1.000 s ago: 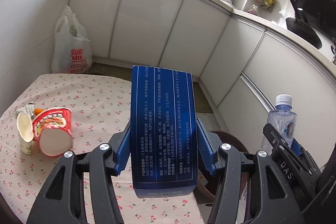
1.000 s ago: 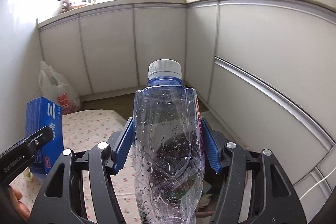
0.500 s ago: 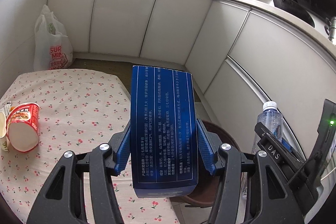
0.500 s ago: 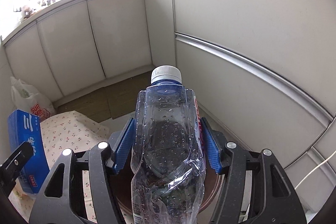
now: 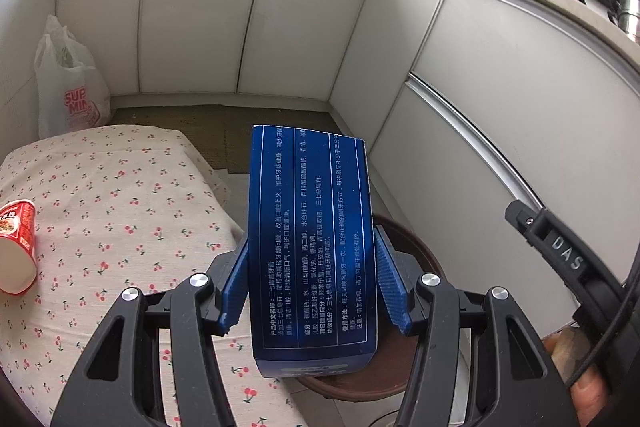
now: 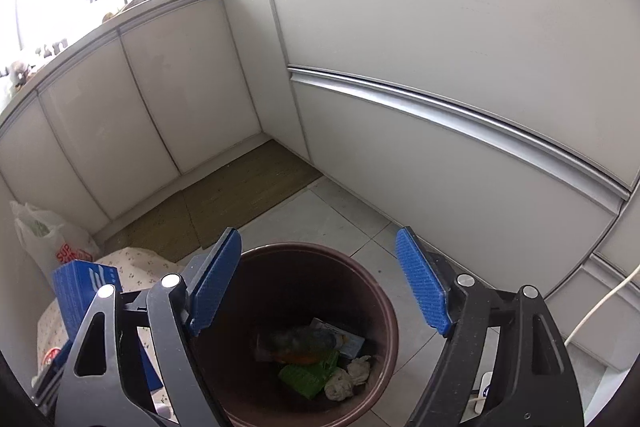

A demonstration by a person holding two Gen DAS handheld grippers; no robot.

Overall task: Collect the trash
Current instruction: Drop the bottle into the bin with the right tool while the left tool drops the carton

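Note:
My left gripper [image 5: 311, 241] is shut on an upright dark blue carton [image 5: 312, 247] printed with white text; it hangs at the table's edge, over the near rim of a brown trash bin [image 5: 416, 251]. The carton [image 6: 80, 291] also shows at the lower left of the right wrist view. My right gripper [image 6: 318, 235] hangs above the bin [image 6: 372, 291], its jaws opening with nothing between them. A clear plastic bottle [image 6: 304, 341], blurred, lies inside the bin on other trash. A red instant-noodle cup [image 5: 16, 247] lies on its side on the table.
The table [image 5: 120, 207] has a cherry-print cloth. A white plastic bag [image 5: 68, 91] stands on the floor by the white cabinets [image 5: 192, 19], which wrap around the corner. A brown mat [image 6: 240, 195] covers the floor beyond the bin. A white cable [image 6: 600, 307] runs at the right.
The right gripper let go of the bottle, which now lies in the bin, and its jaws spread. Both grippers moved right, toward the bin; the left kept hold of the carton.

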